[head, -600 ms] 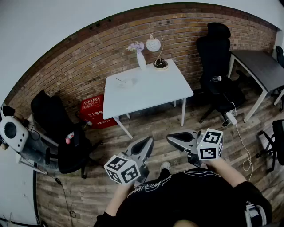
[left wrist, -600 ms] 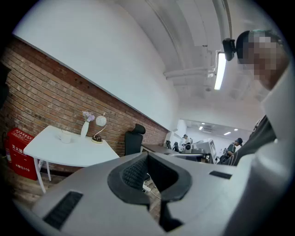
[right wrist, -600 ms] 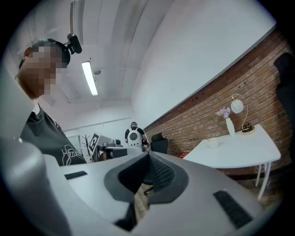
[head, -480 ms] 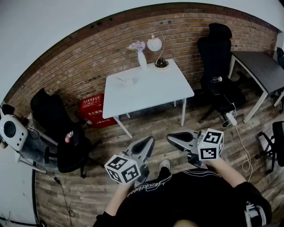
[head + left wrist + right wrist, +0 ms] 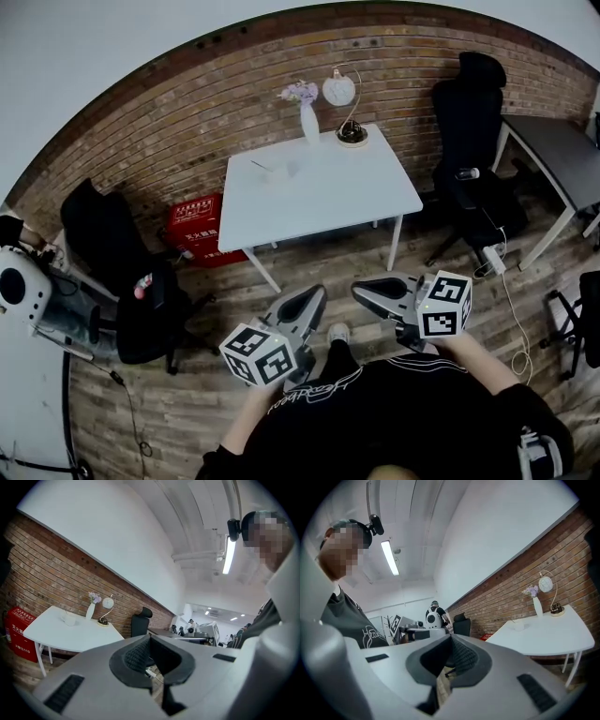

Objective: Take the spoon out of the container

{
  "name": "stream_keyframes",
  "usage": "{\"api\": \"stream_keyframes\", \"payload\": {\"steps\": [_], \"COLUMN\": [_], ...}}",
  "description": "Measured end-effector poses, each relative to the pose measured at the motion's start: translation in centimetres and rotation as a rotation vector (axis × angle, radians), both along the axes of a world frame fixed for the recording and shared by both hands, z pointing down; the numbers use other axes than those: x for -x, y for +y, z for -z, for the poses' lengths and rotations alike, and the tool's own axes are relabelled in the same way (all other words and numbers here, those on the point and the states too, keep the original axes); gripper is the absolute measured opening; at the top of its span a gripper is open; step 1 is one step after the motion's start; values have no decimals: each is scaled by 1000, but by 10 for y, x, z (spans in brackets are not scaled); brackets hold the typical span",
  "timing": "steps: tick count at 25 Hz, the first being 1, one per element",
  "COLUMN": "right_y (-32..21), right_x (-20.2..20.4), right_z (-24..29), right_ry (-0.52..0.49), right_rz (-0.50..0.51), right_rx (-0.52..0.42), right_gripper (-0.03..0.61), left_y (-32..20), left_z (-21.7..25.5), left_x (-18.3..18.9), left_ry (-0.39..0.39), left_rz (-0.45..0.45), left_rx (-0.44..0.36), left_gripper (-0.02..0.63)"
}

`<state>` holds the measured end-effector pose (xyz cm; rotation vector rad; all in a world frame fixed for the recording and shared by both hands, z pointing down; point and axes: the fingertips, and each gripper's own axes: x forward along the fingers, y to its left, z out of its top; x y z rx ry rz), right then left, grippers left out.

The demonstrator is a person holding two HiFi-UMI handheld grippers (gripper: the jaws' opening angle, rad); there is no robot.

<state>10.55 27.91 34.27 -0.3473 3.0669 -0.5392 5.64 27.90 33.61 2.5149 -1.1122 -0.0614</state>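
Observation:
A small clear container (image 5: pixel 279 172) stands near the far left of the white table (image 5: pixel 328 192), and a thin spoon (image 5: pixel 259 167) sticks out of it to the left. The container also shows small on the table in the left gripper view (image 5: pixel 70 618) and the right gripper view (image 5: pixel 517 625). Both grippers are held low in front of the person's body, well short of the table. My left gripper (image 5: pixel 309 302) (image 5: pixel 149 637) is shut with nothing in it. My right gripper (image 5: pixel 362 292) (image 5: pixel 451 637) is shut too, and empty.
A white vase of flowers (image 5: pixel 308 120) and a round lamp (image 5: pixel 349 111) stand at the table's back edge. A red crate (image 5: pixel 197 231) sits by the brick wall. Black chairs (image 5: pixel 473 141) (image 5: pixel 122 272) flank the table, a grey desk (image 5: pixel 562 159) is right, and a power strip (image 5: pixel 494 262) lies on the floor.
The table and wall have shifted right and lower in the head view, so it looks a little nearer. Both grippers keep their place in front of the body, still shut.

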Motion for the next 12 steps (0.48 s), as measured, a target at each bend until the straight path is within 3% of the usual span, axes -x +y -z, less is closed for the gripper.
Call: {"api": "stream_keyframes", "payload": {"steps": [12], "right_y": [-157], "right_x": [52], "right_z": [-8], "right_ry": [4], "right_rz": [-42], "right_rx": [49], "right_gripper": [-3], "left_y": [-155], "left_z": [-16], "left_x": [62], "left_ry": [16], "left_rz": [5], "left_rx": [76], "left_gripper": [5]}}
